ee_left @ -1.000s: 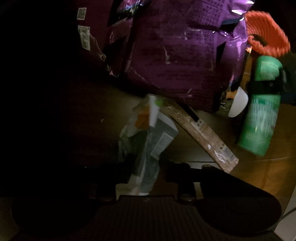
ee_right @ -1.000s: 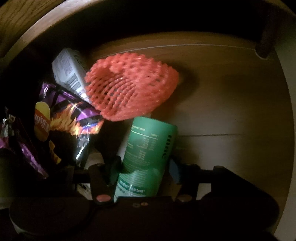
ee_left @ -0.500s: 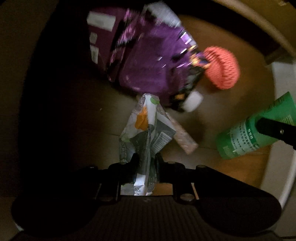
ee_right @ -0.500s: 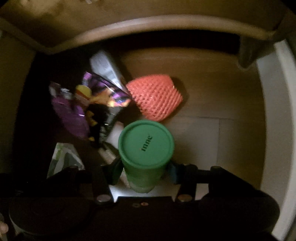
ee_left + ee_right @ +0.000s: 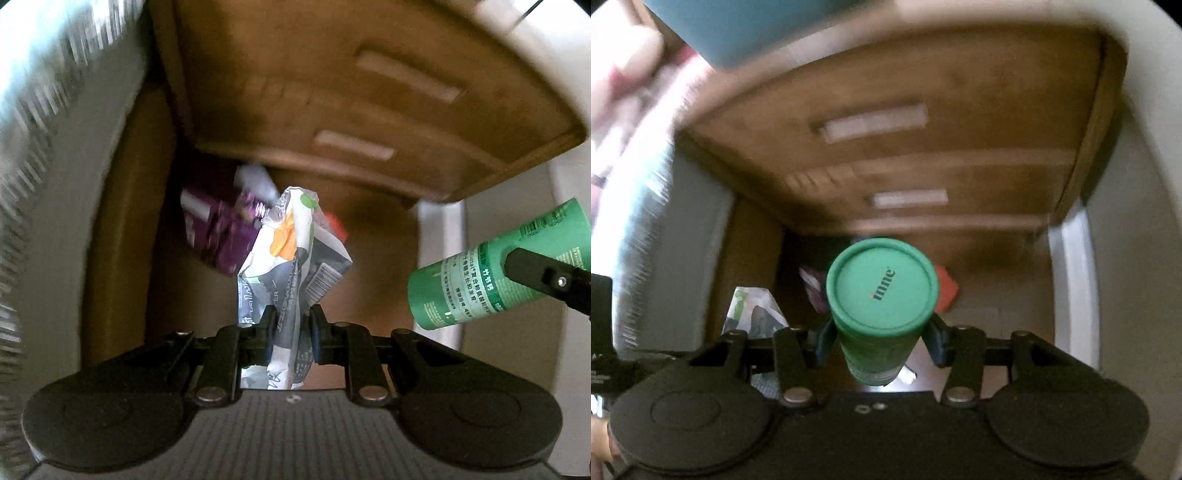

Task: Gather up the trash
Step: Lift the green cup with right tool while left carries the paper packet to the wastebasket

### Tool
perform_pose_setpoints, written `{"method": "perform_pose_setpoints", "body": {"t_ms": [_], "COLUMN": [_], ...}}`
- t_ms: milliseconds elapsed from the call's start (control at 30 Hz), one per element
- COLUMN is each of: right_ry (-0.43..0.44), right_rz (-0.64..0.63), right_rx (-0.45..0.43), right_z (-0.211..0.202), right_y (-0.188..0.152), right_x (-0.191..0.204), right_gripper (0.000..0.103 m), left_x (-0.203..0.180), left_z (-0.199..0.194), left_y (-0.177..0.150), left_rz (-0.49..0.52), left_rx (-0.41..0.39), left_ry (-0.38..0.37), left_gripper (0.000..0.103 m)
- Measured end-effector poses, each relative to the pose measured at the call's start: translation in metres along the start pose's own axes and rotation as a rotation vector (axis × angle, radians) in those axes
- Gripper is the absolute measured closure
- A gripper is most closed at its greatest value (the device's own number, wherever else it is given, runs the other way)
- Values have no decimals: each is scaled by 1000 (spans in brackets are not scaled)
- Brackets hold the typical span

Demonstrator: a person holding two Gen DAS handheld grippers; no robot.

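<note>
Under both cameras, filling the upper half of each view, stands a wooden cabinet with two pale strips on its brown top; in the right wrist view it reaches from ten o'clock to two o'clock. At nine o'clock in the left wrist view a blurred white striped surface runs along the edge, and I cannot tell what it is. At eleven o'clock in the right wrist view there is a teal block, also blurred.

Below the cabinet lies a brown floor. On it, just above the centre of the left wrist view, rest a purple snack bag and, at its one o'clock side, a small part of an orange-red net, mostly hidden.

Next comes the green tube. The right gripper pinches it from both sides, with the blue pads pressed on its body, and its round end with the printed word points at the camera. In the left wrist view the same tube appears at three o'clock, tilted, with one black finger across it.

Smallest is the crumpled white wrapper with an orange patch and a barcode. The left gripper is pressed together on its lower part, and the wrapper stands up from the jaws toward twelve o'clock, well above the floor. In the right wrist view it shows at eight o'clock.
</note>
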State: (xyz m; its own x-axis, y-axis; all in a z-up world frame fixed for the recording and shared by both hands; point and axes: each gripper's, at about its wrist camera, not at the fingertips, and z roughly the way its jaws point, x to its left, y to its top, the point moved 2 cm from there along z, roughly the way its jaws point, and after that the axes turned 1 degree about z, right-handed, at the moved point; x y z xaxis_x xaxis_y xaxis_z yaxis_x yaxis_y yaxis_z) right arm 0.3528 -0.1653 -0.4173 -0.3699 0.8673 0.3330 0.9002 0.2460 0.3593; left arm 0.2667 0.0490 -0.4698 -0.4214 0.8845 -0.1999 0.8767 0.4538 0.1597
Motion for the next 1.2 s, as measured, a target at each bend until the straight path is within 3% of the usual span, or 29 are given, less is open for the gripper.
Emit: {"method": "perform_pose_setpoints", "body": {"t_ms": [267,667,833,933,1200], "right_ry": [61,78,45,20,-44], "right_rz": [-43,-172,-206,-208,-261], "right_rx": [-135,-357,-465,-510,-561], "right_z": [-130,-298,-343,-358,-364], "right_y": [71,161,194,209,247], "right_x": [50,120,154,171,193], "right_gripper": [54,54,54,55,54], "left_x": [-28,-56,-56,-63,-75], "left_z": [-154,-345,-398,-425,-435], "left_y": [54,126,151,166,219], "left_rz": [-26,71,131,185,274], "left_rx": [-125,-399,-469,-494,-505], "left_ry": [-74,-150,-200,-189,-124], "left_gripper": [85,85,85,85,85]}}
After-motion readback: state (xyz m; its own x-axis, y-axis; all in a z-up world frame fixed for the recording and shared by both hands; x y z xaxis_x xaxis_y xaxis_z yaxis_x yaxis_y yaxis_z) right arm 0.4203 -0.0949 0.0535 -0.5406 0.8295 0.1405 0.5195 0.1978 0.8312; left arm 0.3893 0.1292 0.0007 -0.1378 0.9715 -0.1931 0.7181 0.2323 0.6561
